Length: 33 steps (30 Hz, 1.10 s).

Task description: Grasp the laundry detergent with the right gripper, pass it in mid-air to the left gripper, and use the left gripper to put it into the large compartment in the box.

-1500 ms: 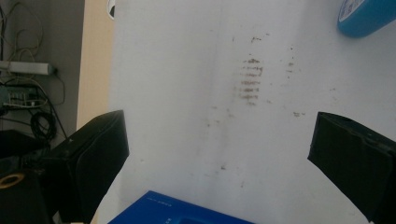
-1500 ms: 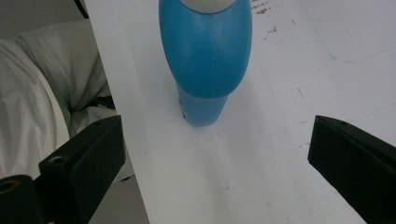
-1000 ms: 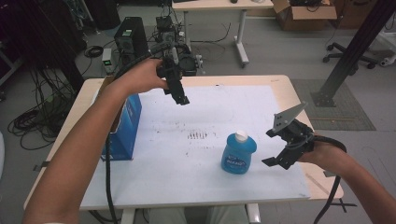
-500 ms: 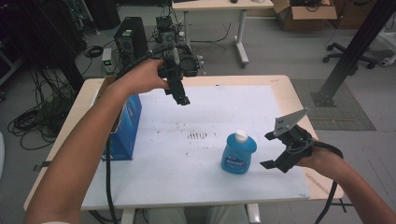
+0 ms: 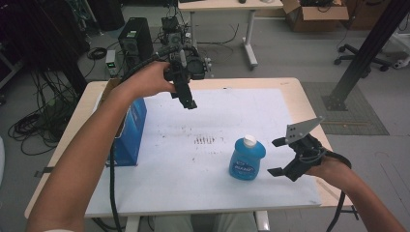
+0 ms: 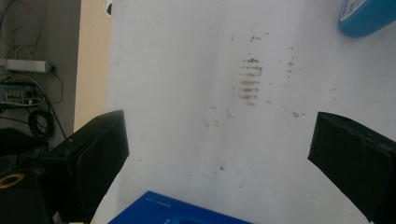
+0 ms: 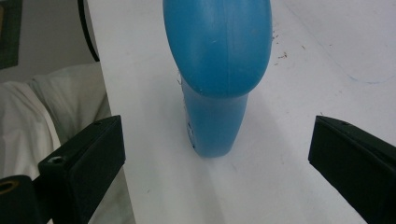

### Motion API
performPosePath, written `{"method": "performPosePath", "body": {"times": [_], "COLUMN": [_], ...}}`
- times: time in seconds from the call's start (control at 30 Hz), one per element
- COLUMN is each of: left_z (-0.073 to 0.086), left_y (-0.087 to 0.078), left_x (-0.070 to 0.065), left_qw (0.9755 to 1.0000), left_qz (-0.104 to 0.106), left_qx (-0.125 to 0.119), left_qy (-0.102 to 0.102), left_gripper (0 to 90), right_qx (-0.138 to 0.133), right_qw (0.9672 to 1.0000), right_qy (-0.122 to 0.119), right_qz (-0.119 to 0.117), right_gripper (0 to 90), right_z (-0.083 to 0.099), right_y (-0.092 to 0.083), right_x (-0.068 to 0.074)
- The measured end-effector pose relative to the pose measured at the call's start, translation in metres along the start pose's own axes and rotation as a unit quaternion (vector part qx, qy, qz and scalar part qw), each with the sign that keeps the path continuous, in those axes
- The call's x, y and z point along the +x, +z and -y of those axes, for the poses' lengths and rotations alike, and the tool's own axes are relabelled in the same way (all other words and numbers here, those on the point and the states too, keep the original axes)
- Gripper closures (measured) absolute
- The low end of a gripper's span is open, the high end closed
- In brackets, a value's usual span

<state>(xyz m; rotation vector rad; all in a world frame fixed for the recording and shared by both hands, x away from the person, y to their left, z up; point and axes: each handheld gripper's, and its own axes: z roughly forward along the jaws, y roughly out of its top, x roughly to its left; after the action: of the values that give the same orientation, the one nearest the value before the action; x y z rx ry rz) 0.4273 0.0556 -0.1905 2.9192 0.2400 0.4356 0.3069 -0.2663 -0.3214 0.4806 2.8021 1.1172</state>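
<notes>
Blue bottle point(image 5: 246, 159) stood upright on the table point(image 5: 290, 96), near its front edge. Right tongs point(image 5: 278, 157) gaped wide just beside it, not touching. Left tongs point(image 5: 189, 102) hung open over table's back, w/ blue box point(image 5: 130, 133) at left.

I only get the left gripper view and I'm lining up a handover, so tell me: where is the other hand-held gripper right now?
Observer: The right hand-held gripper is beside the blue bottle, on its right in the high view, jaws wide open and apart from it.
Operator: I see just a blue corner at my top edge. Is the bottle upright?
Observer: Yes, it stands upright on the white mat, with a white cap on top.
Operator: And the blue thing at my bottom edge?
Observer: That is a blue box standing at the mat's left edge, below the person's left forearm.
Operator: Is my own hand-held gripper touching anything?
Observer: No, the left hand-held gripper is held above the mat, open.
</notes>
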Motion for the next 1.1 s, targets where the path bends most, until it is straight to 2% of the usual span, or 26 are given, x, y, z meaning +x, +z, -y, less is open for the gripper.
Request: {"method": "performPosePath", "body": {"times": [0.23,0.4,0.73,1.1], "left_z": [0.000,0.001,0.001,0.001], "left_y": [-0.001,-0.001,-0.001,-0.002], "left_x": [0.000,-0.001,-0.001,-0.001], "left_qw": [1.0000,1.0000,1.0000,1.0000], "left_qz": [-0.001,-0.001,-0.002,-0.002], "left_qx": [-0.001,-0.002,-0.002,-0.001], "left_qy": [0.000,-0.001,-0.002,-0.003], "left_gripper": [5.1,5.1,5.1,5.0], "right_qx": [-0.017,-0.040,-0.071,-0.082], "right_qw": [0.9999,0.9992,0.9974,0.9965], "right_qy": [0.001,0.005,0.010,0.014], "right_qz": [-0.002,-0.003,-0.003,-0.006], "right_gripper": [3.4,3.4,3.3,3.2], "right_z": [0.006,0.011,0.017,0.023], "right_y": [0.003,0.004,0.006,0.012], "right_x": [0.000,-0.001,-0.002,-0.003]}}
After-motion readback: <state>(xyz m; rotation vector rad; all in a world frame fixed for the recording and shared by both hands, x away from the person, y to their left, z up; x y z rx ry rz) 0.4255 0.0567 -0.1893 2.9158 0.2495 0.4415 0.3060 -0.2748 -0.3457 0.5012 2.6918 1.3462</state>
